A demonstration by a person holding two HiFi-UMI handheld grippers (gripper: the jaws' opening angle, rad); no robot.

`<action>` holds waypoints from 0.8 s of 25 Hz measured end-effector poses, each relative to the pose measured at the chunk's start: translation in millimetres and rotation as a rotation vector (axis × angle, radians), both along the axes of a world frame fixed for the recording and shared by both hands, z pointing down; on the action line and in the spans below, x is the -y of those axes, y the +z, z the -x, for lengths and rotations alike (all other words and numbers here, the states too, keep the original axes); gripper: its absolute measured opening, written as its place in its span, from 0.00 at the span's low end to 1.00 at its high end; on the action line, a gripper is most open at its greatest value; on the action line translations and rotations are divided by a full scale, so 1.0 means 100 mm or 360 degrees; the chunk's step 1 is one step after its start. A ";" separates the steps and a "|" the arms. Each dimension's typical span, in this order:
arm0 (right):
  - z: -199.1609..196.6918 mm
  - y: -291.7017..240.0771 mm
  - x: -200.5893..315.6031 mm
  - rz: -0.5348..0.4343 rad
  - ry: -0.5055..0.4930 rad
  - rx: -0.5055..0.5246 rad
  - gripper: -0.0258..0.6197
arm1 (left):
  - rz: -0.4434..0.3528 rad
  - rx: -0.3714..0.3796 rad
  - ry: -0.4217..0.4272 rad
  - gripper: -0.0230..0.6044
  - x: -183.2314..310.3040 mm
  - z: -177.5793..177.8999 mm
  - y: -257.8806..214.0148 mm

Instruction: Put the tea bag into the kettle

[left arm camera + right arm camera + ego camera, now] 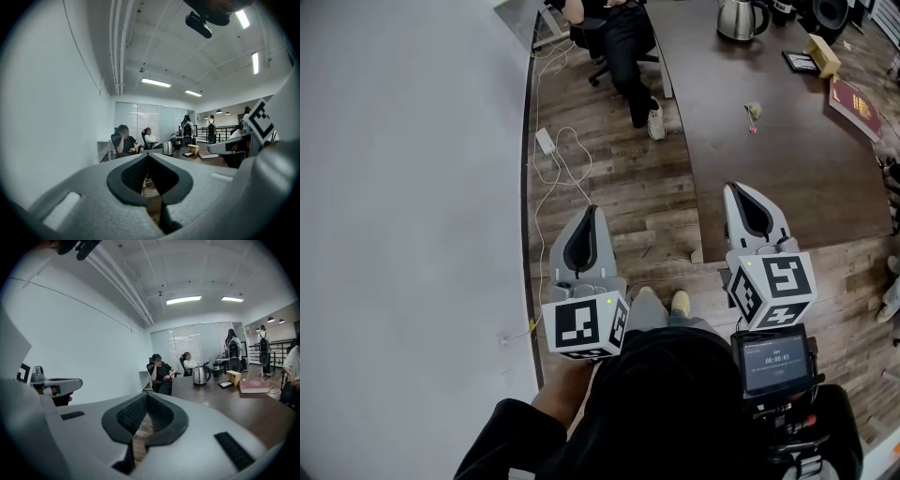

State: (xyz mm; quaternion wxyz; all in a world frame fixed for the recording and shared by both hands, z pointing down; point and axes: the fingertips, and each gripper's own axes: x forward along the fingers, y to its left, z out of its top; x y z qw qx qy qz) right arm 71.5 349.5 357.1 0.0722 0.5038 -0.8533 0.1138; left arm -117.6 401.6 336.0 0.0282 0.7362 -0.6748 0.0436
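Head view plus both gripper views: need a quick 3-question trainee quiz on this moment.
1. True or false: the tea bag is already inside the kettle.
2. What does the left claw hold? A) the tea bag B) nothing, it is shut and empty C) a spoon
3. Fill in: on the dark table, of tea bag and kettle, the one farther from the right claw is the ____.

Key: 1 false, it lies on the bare table, apart from the kettle. 2 B. 3 kettle.
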 end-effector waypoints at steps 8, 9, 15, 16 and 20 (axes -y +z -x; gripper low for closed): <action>0.02 0.03 0.07 0.0022 0.0041 -0.0007 0.05 | 0.0014 -0.0003 0.0045 0.04 0.11 0.02 0.02; 0.02 0.02 0.08 0.0022 0.0047 -0.0013 0.05 | 0.0018 -0.0005 0.0048 0.04 0.12 0.03 0.03; 0.16 -0.05 0.23 0.0047 0.0079 -0.0051 0.05 | 0.0048 -0.0027 0.0074 0.04 0.34 0.19 0.02; 0.18 -0.06 0.26 0.0050 0.0086 -0.0057 0.05 | 0.0049 -0.0030 0.0080 0.04 0.38 0.22 0.01; 0.33 -0.09 0.39 0.0043 0.0115 -0.0074 0.05 | 0.0051 -0.0044 0.0109 0.04 0.56 0.35 0.02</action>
